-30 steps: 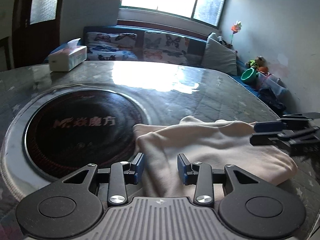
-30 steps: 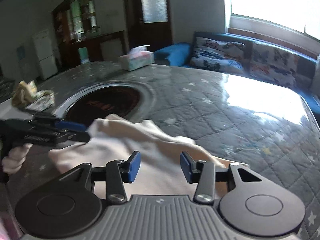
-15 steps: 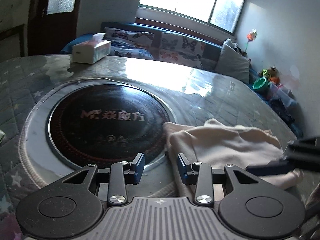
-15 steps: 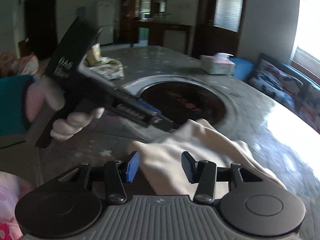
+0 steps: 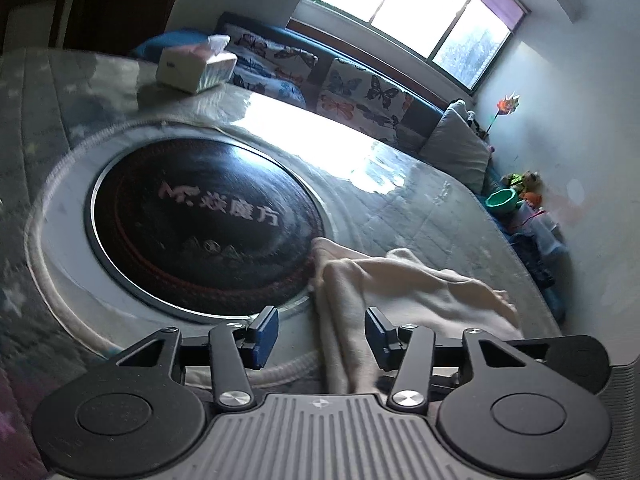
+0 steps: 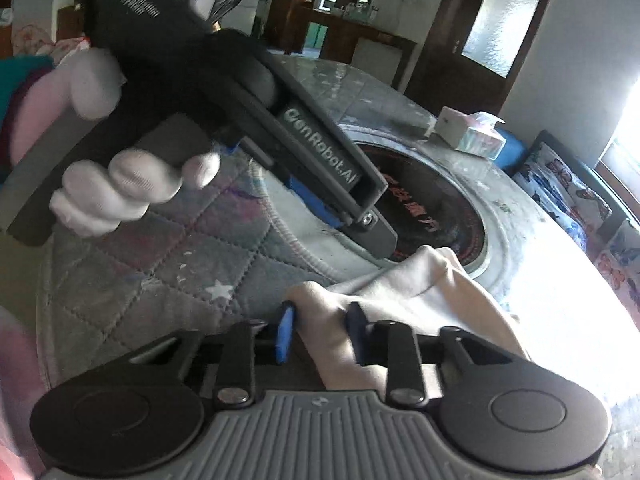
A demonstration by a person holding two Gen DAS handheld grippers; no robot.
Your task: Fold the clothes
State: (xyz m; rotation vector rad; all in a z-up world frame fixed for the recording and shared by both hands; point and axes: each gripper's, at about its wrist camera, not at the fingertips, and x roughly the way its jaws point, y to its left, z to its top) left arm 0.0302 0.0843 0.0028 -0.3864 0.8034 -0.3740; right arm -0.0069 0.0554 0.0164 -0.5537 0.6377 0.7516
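Quilted grey cloth with small white stars covers the table (image 5: 420, 216), and sunlight from the window (image 5: 412, 4) at the top of the left wrist view glares across its far half. At the lower centre of that view lies the cream garment (image 5: 404, 288), loosely folded, one corner overlapping the rim of the round black hotplate (image 5: 200, 220) set into the tabletop. The left gripper (image 5: 322, 330) hovers over the garment's near edge with its blue pads spread wide, the cloth running between them but not pinched. In the right wrist view the right gripper (image 6: 320, 334) has its pads drawn closer, with a bunch of the garment (image 6: 404, 296) lying between them; whether they actually press the cloth I cannot tell. The left gripper's body (image 6: 320, 168) crosses the upper left of that view, held by a gloved hand (image 6: 120, 188).

Farther out, a tissue box (image 5: 196, 68) stands at the table's far edge, upper left in the left wrist view. Beyond it runs a sofa with butterfly cushions (image 5: 348, 92), and a green bowl (image 5: 502, 200) sits among clutter at the right by the white wall. Dark wooden doors (image 6: 476, 28) fill the top of the right wrist view. Bare quilt stretches right of the garment.
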